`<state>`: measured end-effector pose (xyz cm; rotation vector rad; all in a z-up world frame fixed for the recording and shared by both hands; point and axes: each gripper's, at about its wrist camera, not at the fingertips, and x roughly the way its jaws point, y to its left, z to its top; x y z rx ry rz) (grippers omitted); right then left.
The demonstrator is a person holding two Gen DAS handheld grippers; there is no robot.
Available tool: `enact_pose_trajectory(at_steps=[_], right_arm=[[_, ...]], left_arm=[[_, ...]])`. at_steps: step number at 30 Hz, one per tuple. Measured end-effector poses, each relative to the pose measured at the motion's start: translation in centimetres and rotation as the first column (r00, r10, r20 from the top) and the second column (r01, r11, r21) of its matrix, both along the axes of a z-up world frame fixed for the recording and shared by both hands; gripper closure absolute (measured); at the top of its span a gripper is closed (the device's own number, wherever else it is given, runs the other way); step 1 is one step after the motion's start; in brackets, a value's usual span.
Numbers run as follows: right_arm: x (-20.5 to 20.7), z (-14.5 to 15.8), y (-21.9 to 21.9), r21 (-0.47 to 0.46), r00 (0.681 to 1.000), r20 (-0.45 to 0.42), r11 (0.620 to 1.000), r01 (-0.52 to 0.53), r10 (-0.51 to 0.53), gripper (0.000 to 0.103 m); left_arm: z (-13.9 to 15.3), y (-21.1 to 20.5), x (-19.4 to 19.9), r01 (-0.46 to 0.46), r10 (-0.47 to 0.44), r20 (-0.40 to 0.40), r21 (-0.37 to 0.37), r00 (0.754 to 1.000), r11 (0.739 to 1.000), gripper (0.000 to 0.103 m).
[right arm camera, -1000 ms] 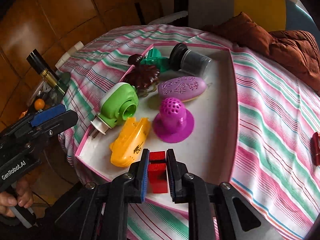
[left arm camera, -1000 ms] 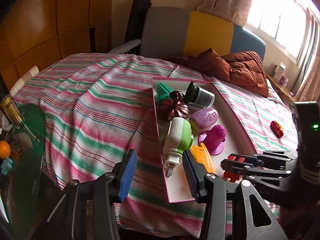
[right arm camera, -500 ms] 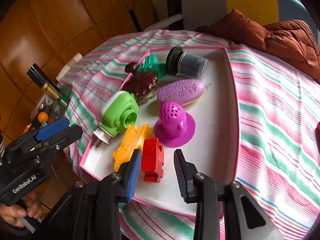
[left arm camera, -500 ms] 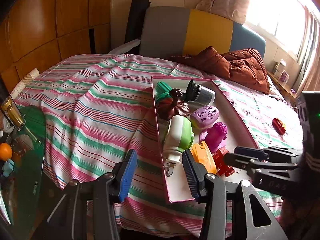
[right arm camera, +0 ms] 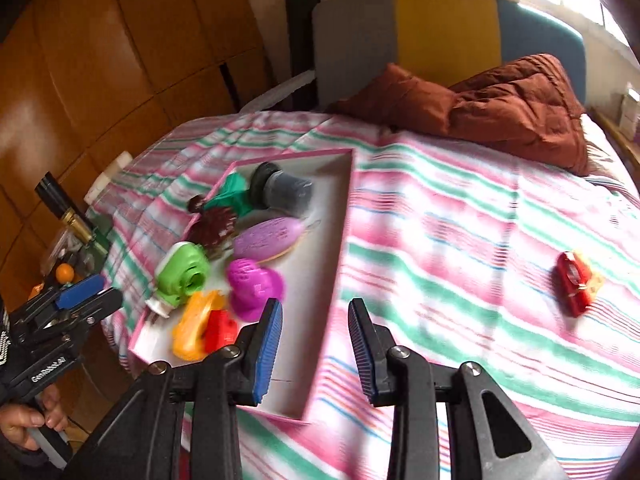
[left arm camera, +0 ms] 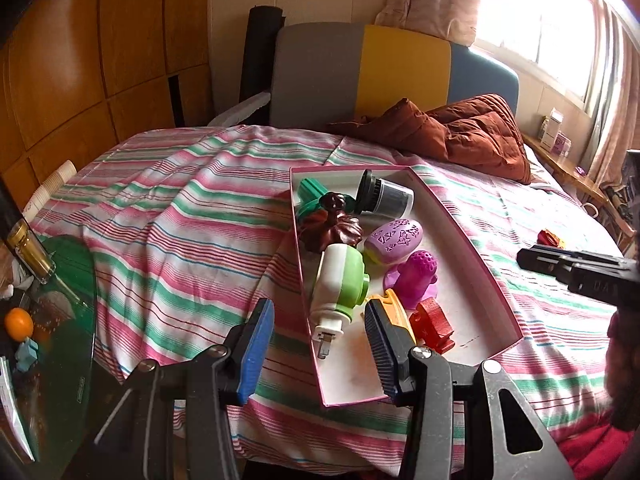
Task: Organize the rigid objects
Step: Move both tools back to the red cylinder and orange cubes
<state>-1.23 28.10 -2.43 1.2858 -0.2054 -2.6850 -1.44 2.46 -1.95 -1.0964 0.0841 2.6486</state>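
One red toy lies alone on the bed, right of the tray; blurred, but probably light, stiff plastic, best pinched across its narrow sides. Both the right gripper and left gripper gape wide, empty.

**Colours and patterns, both wrist views**

Left tongs: blue ribbed pads on black frames. Right tongs: same blue pads, black frames.

Ahead of the tongs, bedsheet: white with pink, green and thin blue stripes. Tray: white floor, pink rim.

In the tray, nearest the tongs: red block, orange-yellow toy, green-and-white plug-in device. Farther out: magenta dotted cup, lilac oval with embossed star pattern, dark brown ridged piece, teal piece, black-and-grey jar.

Right of the right tongs: red-and-yellow toy. Beyond: rust-brown quilt; headboard grey, yellow, blue.
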Motion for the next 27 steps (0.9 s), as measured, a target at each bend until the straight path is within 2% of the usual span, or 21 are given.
enact_pose_trajectory(at_steps=[8, 14, 17, 22, 27], right_arm=[[0.6, 0.4, 6.6, 0.071, 0.989, -0.005, 0.986, 0.15, -0.15, 0.069], [1.5, -0.2, 12.8, 0.135, 0.961, -0.003, 0.952, 0.275, -0.277, 0.069], [2.3, -0.9, 16.1, 0.143, 0.931, -0.01, 0.921, 0.363, -0.365, 0.069], [3.9, -2.1, 20.6, 0.068, 0.854, 0.019, 0.853, 0.517, -0.52, 0.069], [4.4, -2.2, 22.6, 0.024, 0.804, 0.05, 0.805, 0.592, -0.593, 0.069]], left_arm=[[0.5, 1.1, 0.4, 0.024, -0.024, -0.01, -0.019, 1.0, 1.0, 0.055], [1.1, 2.5, 0.7, 0.058, -0.06, -0.03, -0.044, 0.998, 0.997, 0.052], [1.6, 3.7, 0.8, 0.087, -0.09, -0.043, -0.058, 0.995, 0.994, 0.051], [2.6, 6.2, 0.5, 0.14, -0.145, -0.064, -0.075, 0.987, 0.987, 0.051], [3.1, 9.4, 0.3, 0.203, -0.208, -0.06, -0.089, 0.976, 0.975, 0.051]])
